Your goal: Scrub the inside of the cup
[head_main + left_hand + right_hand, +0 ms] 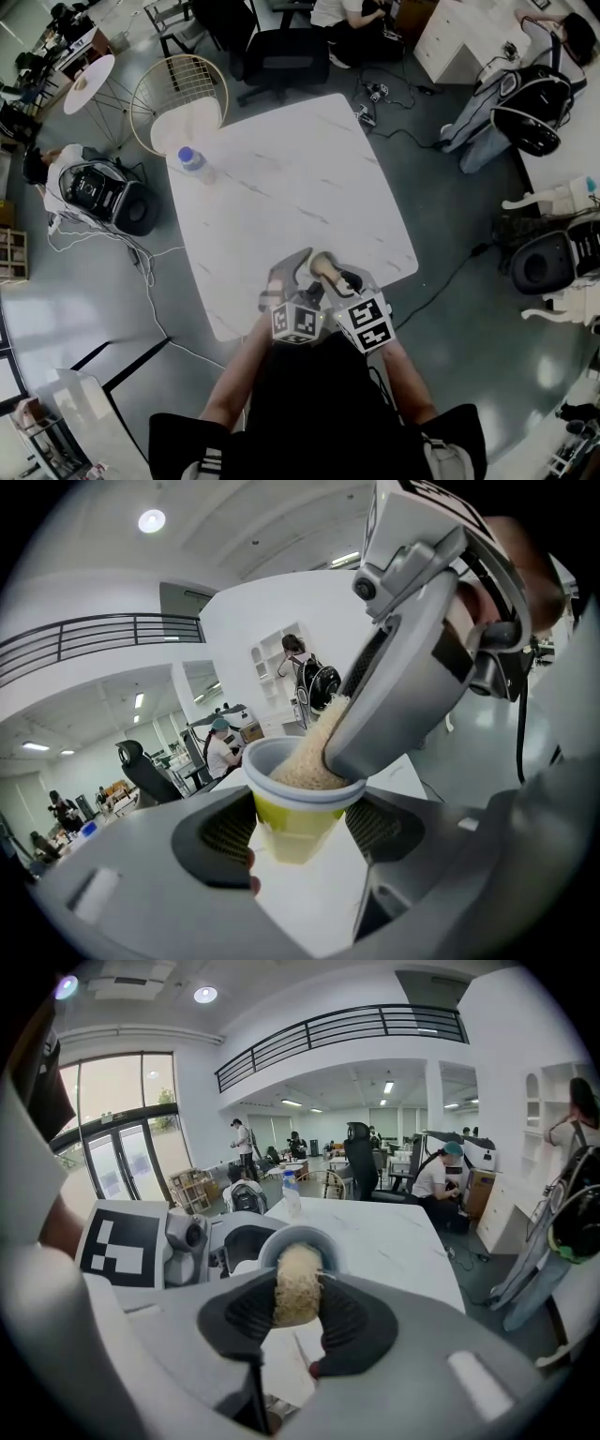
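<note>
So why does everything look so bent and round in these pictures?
Fisheye lenses. Head view: table edges bow outward. Left gripper view: black corners, railing curves, cup sharp. Right gripper view: black corners too, lamp glares, sponge sharp.

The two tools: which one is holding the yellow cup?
The left tool, whose jaws are closed around the yellow cup. The right tool grips a beige scrubber instead, pushed into that cup.

**Scrubber meeting cup**

A yellow cup (295, 808) with a pale rim is sitting clamped in the left gripper (302, 831), over the table's (281, 178) near edge. A tan, fibrous scrubber (314, 752), pinched in the right gripper (297, 1314), is poking into its mouth.
</note>
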A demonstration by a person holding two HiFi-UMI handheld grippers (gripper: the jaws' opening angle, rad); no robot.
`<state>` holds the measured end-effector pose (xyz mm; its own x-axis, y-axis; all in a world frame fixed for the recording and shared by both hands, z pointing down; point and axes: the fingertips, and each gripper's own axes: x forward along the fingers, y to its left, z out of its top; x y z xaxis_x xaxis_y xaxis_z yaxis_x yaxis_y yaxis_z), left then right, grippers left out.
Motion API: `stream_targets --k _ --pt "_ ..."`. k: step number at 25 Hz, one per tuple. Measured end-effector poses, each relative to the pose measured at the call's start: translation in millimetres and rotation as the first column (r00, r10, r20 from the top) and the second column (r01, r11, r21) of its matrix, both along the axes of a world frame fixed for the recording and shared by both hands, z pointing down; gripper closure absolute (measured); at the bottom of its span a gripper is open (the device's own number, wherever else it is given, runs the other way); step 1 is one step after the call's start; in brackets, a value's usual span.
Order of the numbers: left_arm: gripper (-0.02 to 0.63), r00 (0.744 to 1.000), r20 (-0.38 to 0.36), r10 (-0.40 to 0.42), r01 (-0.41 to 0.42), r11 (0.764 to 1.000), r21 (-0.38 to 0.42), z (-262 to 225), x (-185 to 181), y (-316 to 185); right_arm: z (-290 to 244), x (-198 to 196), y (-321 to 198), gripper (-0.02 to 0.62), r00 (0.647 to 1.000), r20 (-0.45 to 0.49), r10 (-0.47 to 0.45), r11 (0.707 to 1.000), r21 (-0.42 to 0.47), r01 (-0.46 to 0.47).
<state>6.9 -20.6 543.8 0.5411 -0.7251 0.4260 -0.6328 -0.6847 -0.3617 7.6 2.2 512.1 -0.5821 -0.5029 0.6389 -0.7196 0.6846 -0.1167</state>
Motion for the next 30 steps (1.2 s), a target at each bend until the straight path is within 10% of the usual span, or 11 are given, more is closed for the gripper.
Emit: stream_targets --k 30 --pt "0.298 1.000 -0.027 -0.003 0.003 1.000 0.011 -2.4 1.8 -0.8 -4.1 2.9 4.8 0.488 1.000 -0.024 -0.007 0.999 -0.038 0.006"
